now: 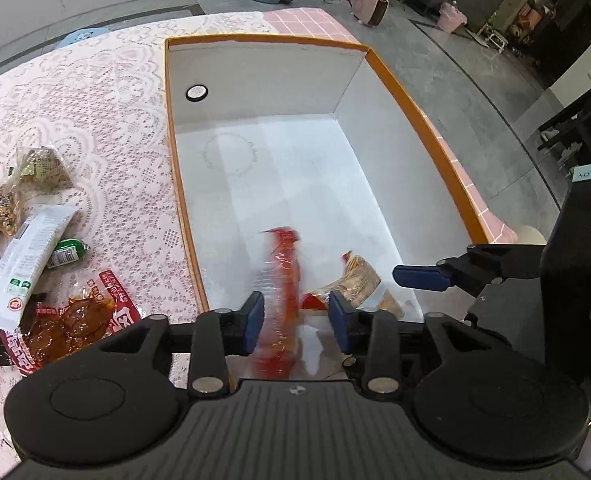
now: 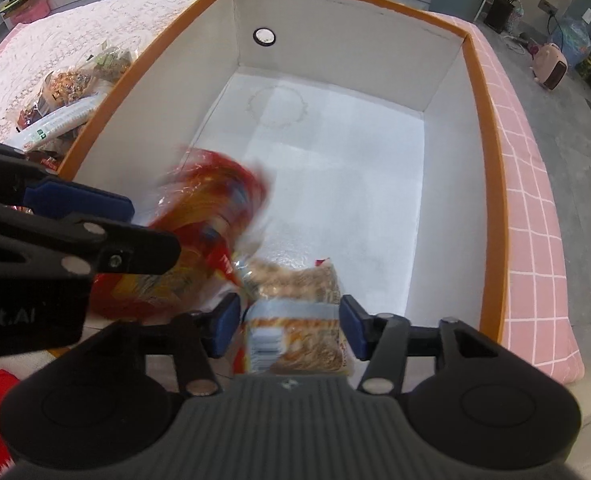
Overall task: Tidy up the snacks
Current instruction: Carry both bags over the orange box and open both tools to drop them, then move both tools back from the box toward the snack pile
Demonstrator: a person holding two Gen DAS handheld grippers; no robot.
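Left wrist view: left gripper (image 1: 296,322), jaws wide, red snack pack (image 1: 281,296) blurred between them, apparently dropping into the orange-rimmed box (image 1: 411,108). Right gripper (image 2: 291,332), jaws wide w/ tan snack pack (image 2: 295,320) between, no visible pinch. Risk: both packs land near the box's near wall, could pile or snag on it. Red pack's long axis runs near-to-far, tip pointing far. More snacks (image 1: 35,248) wait left on the table (image 1: 107,92).
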